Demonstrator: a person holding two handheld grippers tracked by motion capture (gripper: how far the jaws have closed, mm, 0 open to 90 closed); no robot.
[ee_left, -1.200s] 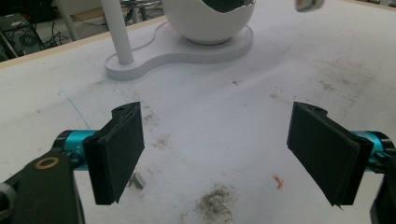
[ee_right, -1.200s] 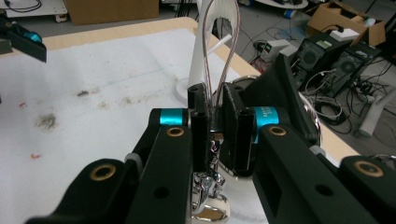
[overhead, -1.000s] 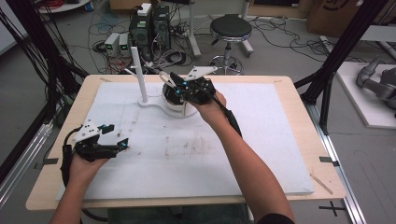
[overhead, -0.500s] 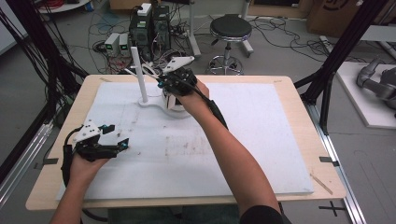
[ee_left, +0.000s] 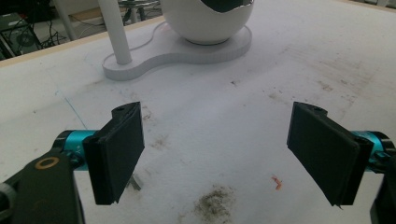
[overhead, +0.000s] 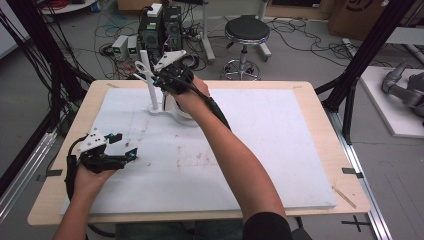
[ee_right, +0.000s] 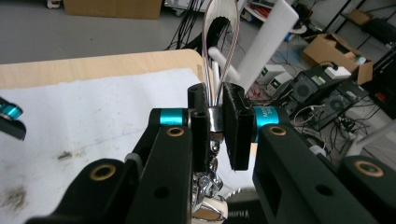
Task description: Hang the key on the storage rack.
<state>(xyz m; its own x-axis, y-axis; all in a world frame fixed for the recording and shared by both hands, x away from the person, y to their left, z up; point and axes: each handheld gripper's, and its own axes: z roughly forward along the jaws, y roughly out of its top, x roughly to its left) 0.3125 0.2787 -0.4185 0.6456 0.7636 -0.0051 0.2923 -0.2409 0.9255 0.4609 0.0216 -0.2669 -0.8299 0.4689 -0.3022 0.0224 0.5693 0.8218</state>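
My right gripper (overhead: 159, 80) is up beside the top of the white post (overhead: 151, 92) of a stand at the table's far side. In the right gripper view its jaws (ee_right: 215, 108) are shut on a metal clasp (ee_right: 214, 122), with a striped strap loop (ee_right: 222, 37) rising above it and shiny metal pieces hanging below. The post (ee_right: 273, 42) and its short side peg (ee_right: 223, 64) stand just beyond the loop. My left gripper (overhead: 121, 151) rests low near the table's left front, open, with nothing between its pads (ee_left: 119, 149).
The stand's flat base (overhead: 161, 108) carries a white bowl (overhead: 181, 111) behind my right forearm; the left gripper view has the bowl (ee_left: 210, 23) and base (ee_left: 187, 50) ahead. The white mat (overhead: 270, 145) has dirty smudges. A stool and computers stand beyond the table's far edge.
My right gripper has moved left and up from over the bowl to the top of the post, still shut on the clasp. The left gripper has stayed put.
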